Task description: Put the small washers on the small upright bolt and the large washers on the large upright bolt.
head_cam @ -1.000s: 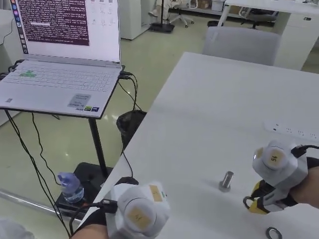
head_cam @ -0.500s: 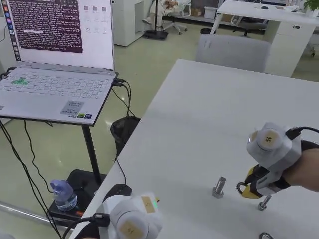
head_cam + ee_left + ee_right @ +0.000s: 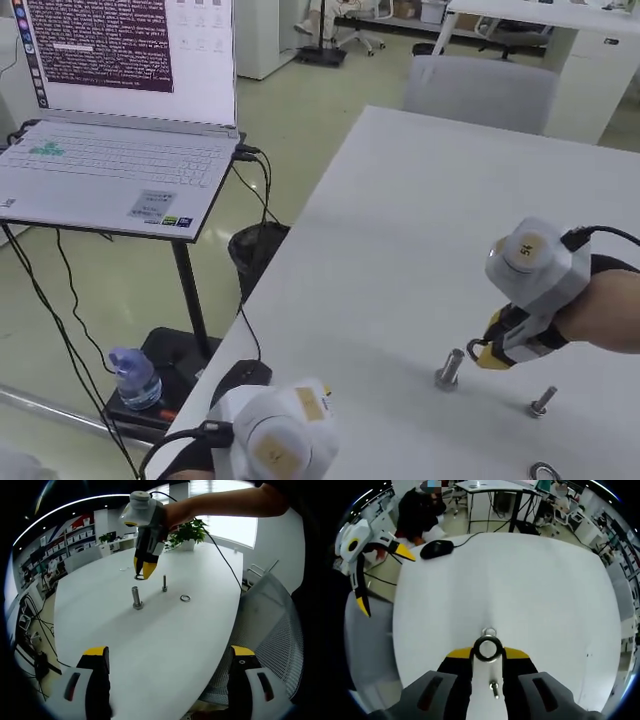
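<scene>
The left tool (image 3: 168,655) hangs open at the near edge of the white bench (image 3: 400,230). Right of it stands the large upright steel bolt (image 3: 450,368). Just beside its top, the right tool (image 3: 484,354) pinches a silver ring washer (image 3: 476,649) by its rim. Thin, light, stiff and likely slick, it wants an edge grip that leaves the hole clear. The small upright steel bolt (image 3: 541,403) stands farther right.

The head view looked from above, forward and down, over the left edge of the table (image 3: 420,200); the large bolt (image 3: 450,368) stood at the lower right of the frame. The left gripper view looked from low at the table edge, far off, toward the same bolt and the right gripper (image 3: 142,574) in the upper middle. The right gripper view faced back, steeply down and near the tabletop, with the washer (image 3: 476,649) in its jaws at lower middle and the left gripper (image 3: 387,585) at upper left.
</scene>
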A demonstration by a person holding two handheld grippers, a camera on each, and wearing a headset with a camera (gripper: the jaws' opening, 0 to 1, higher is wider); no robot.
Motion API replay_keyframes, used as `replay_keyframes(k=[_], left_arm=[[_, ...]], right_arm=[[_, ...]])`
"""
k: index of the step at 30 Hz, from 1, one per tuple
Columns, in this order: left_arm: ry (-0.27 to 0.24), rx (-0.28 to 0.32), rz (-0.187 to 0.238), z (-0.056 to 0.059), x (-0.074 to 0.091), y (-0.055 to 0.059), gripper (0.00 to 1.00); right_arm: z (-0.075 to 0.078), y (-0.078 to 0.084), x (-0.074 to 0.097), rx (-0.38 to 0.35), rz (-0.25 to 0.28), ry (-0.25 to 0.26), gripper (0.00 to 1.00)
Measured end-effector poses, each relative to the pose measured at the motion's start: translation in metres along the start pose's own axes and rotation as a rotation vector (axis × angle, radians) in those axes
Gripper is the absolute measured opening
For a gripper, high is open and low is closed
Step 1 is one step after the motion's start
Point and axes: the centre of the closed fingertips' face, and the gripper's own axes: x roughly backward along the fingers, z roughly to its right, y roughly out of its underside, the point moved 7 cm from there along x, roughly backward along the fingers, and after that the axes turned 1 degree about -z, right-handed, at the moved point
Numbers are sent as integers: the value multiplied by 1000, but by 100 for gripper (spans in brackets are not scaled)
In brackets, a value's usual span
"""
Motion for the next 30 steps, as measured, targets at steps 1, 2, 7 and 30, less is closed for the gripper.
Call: replay_keyframes(k=[1,2,7,30], left_arm=[[1,-1,0,0,0,0,99],[4,0,2,-1,-1,0,99],[5,-2,6,-4,0,-3,99],[27,-3,-7,-11,1,0,95]], right_arm=[[0,-1,-2,0,0,-3,22],[0,-3,-3,0,-1,-4,22],[5,-9,-14,2,-7,-5,22],[10,-8,-45,27,-60,-13,22]])
